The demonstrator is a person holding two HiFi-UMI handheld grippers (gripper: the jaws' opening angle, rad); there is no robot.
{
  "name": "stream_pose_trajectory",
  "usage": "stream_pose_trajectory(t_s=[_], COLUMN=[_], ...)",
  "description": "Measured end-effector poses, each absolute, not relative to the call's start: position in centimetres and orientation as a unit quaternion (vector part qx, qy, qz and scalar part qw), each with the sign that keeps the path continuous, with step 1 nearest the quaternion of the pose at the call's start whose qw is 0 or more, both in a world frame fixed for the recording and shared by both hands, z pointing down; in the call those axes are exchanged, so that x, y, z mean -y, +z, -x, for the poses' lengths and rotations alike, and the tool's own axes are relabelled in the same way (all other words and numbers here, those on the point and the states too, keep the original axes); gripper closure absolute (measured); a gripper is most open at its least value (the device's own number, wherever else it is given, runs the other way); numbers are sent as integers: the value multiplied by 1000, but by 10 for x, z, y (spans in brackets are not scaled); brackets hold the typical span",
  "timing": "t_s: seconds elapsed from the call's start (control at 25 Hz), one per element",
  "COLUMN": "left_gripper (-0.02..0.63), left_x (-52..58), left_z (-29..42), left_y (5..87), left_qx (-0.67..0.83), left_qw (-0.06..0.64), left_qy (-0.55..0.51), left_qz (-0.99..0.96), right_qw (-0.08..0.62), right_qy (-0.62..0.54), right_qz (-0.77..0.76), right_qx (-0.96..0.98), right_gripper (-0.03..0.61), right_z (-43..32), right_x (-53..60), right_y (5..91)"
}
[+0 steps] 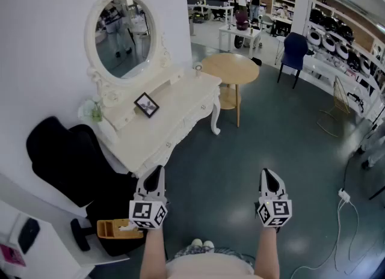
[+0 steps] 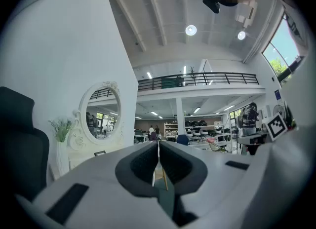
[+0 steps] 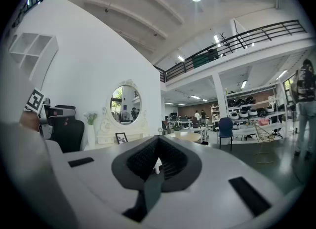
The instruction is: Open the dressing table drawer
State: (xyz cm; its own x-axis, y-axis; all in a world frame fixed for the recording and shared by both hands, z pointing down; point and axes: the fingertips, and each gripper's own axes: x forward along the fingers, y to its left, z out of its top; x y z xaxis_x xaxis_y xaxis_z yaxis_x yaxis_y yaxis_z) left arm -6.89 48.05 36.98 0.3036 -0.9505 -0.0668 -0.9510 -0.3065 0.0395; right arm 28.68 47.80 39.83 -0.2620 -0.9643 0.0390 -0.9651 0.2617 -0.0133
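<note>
The cream dressing table (image 1: pixel 174 106) stands against the white wall at left, with an oval mirror (image 1: pixel 122 31), a small photo frame (image 1: pixel 146 104) and a vase of flowers (image 1: pixel 93 110) on top. Its drawer fronts (image 1: pixel 191 118) face the open floor and look closed. My left gripper (image 1: pixel 155 177) is held level just off the table's near corner, jaws shut on nothing. My right gripper (image 1: pixel 269 179) is over the floor further right, also shut and empty. The mirror (image 2: pixel 101 114) shows left of the left gripper (image 2: pixel 158 145), and the mirror (image 3: pixel 125 105) shows beyond the right gripper (image 3: pixel 157 143).
A black office chair (image 1: pixel 66 157) stands beside the table's near end, with a yellow box (image 1: pixel 117 228) by its base. A round wooden table (image 1: pixel 231 70) and a blue chair (image 1: pixel 293 49) stand beyond. A cable and plug (image 1: pixel 344 195) lie on the floor at right.
</note>
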Motion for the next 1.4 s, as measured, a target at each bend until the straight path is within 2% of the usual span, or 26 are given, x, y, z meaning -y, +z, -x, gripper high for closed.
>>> stream_pose_trajectory(t_s=[0.6, 1.04, 1.08, 1.16, 1.28, 1.36, 1.4], left_gripper=[583, 580, 565, 465, 382, 284, 255], left_x=[-478, -482, -483, -483, -486, -487, -486], left_z=[56, 54, 53, 48, 44, 44, 45], left_y=[370, 386, 385, 384, 379, 375, 373], left_qx=[-579, -558, -554, -543, -524, -516, -515], left_qw=[-8, -41, -40, -39, -28, -15, -11], left_qy=[36, 39, 38, 36, 48, 62, 70], left_qz=[815, 828, 831, 838, 850, 854, 855], right_qw=[-13, 2, 3, 3, 3, 3, 1], right_qy=[34, 33, 33, 35, 36, 32, 30], right_qz=[-604, -590, -588, -587, -587, -588, -587], right_qx=[796, 807, 808, 809, 809, 808, 809], right_gripper=[563, 563, 563, 563, 563, 563, 563], right_z=[-290, -279, -279, -278, -275, -273, -272], right_x=[-483, -487, -487, -487, -486, -485, -484], right_y=[395, 404, 404, 404, 405, 405, 404])
